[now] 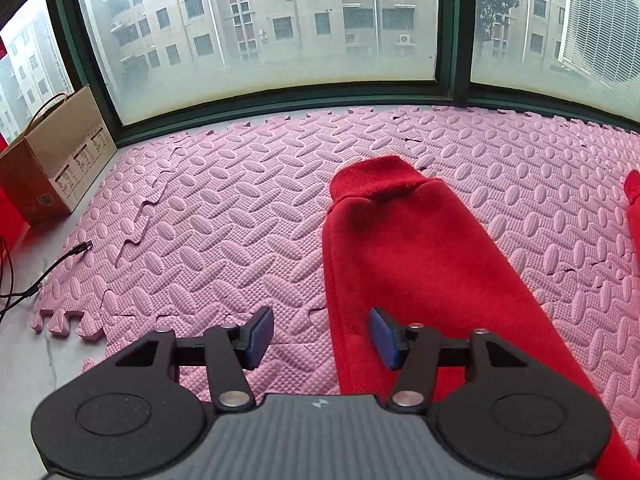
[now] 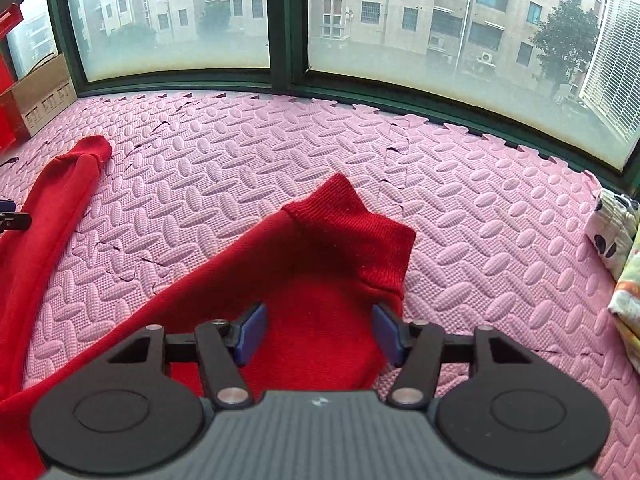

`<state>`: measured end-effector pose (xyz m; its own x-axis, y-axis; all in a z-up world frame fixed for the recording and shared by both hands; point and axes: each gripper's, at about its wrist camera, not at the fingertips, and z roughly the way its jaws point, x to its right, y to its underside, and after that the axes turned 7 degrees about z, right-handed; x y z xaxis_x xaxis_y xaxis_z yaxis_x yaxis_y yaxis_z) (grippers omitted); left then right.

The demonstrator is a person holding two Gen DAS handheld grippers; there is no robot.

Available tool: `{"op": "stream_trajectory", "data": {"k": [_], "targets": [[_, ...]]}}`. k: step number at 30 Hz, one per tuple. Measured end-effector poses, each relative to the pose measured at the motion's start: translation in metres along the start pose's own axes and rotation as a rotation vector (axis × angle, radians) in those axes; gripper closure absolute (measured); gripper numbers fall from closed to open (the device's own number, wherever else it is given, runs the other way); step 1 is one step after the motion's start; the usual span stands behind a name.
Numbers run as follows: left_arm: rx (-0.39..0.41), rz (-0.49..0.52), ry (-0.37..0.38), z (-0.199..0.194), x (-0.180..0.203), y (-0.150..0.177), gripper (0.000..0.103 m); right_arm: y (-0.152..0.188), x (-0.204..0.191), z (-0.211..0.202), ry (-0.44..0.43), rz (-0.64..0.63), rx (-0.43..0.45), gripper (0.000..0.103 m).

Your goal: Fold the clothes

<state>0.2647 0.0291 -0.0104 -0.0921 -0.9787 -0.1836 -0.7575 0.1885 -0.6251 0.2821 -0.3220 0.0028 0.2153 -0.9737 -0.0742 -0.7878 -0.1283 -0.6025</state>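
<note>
1. At the far left of the left wrist view, a cardboard box stands on the pale floor against the window frame, and a black cable trails onto the edge of the pink foam mat.
2. The left gripper hangs over the mat with its jaws spread wide and nothing between them; its blue pads are bare. Its right finger sits above the edge of a red sleeve.
3. That sleeve lies flat on the mat, running away from the gripper, its ribbed cuff pointing toward the window.
4. In the right wrist view, the same sleeve shows at far left; a second red sleeve lies in the middle, its cuff bent to the right.
5. The right gripper is released too, jaws wide apart just above this second sleeve, gripping nothing.
6. At the far right edge, patterned cloth rests on the mat.
</note>
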Motion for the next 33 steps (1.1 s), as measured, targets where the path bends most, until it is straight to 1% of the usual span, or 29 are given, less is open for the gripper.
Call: {"op": "stream_trajectory", "data": {"k": [3,5,8,11,12,14,16,18,19,21,22,24,28,29,30,33], "targets": [[0.014,-0.01,0.006,0.0,-0.002,-0.008,0.046,-0.001,-0.001,-0.004,-0.007,-0.018,0.017,0.043],[0.018,-0.012,0.04,-0.002,0.003,-0.011,0.046,-0.003,-0.003,-0.005,-0.014,-0.025,0.024,0.043],[0.029,-0.003,0.094,-0.004,0.015,-0.015,0.046,-0.004,-0.004,-0.001,-0.006,-0.04,0.012,0.043],[0.033,0.075,0.066,0.001,0.032,-0.016,0.044,-0.003,-0.004,0.004,-0.002,-0.037,0.012,0.041],[0.038,0.092,0.054,0.003,0.036,-0.016,0.042,-0.003,-0.005,0.004,-0.001,-0.038,0.016,0.041],[0.043,0.089,0.044,0.006,0.036,-0.019,0.04,-0.002,-0.006,0.001,0.0,-0.039,0.024,0.041],[0.037,0.067,0.049,0.007,0.033,-0.022,0.04,-0.002,-0.007,-0.001,-0.001,-0.037,0.028,0.039],[0.031,0.048,0.051,0.007,0.031,-0.023,0.04,0.0,-0.008,0.0,0.004,-0.044,0.011,0.036],[0.034,0.052,0.056,0.002,0.032,-0.02,0.04,0.001,-0.009,0.001,0.006,-0.047,0.003,0.036],[0.039,0.059,0.065,-0.009,0.035,-0.015,0.039,0.002,-0.009,-0.003,0.009,-0.044,0.019,0.036],[0.042,0.062,0.07,-0.015,0.037,-0.013,0.038,0.002,-0.009,-0.006,0.01,-0.04,0.026,0.036],[0.047,0.069,0.08,-0.026,0.04,-0.008,0.03,0.003,-0.007,-0.015,-0.008,-0.002,0.026,0.035],[0.058,0.083,0.099,-0.048,0.046,0.002,0.024,0.015,-0.008,-0.029,0.009,0.017,0.019,0.034],[0.061,0.086,0.104,-0.053,0.047,0.005,0.02,0.018,-0.009,-0.033,0.004,0.024,0.016,0.032],[0.063,0.089,0.108,-0.059,0.049,0.007,0.016,0.023,-0.01,-0.038,0.003,0.028,0.018,0.026],[0.077,0.096,0.13,-0.079,0.055,0.018,0.009,0.038,-0.017,-0.053,-0.019,0.035,0.017,0.023]]}}
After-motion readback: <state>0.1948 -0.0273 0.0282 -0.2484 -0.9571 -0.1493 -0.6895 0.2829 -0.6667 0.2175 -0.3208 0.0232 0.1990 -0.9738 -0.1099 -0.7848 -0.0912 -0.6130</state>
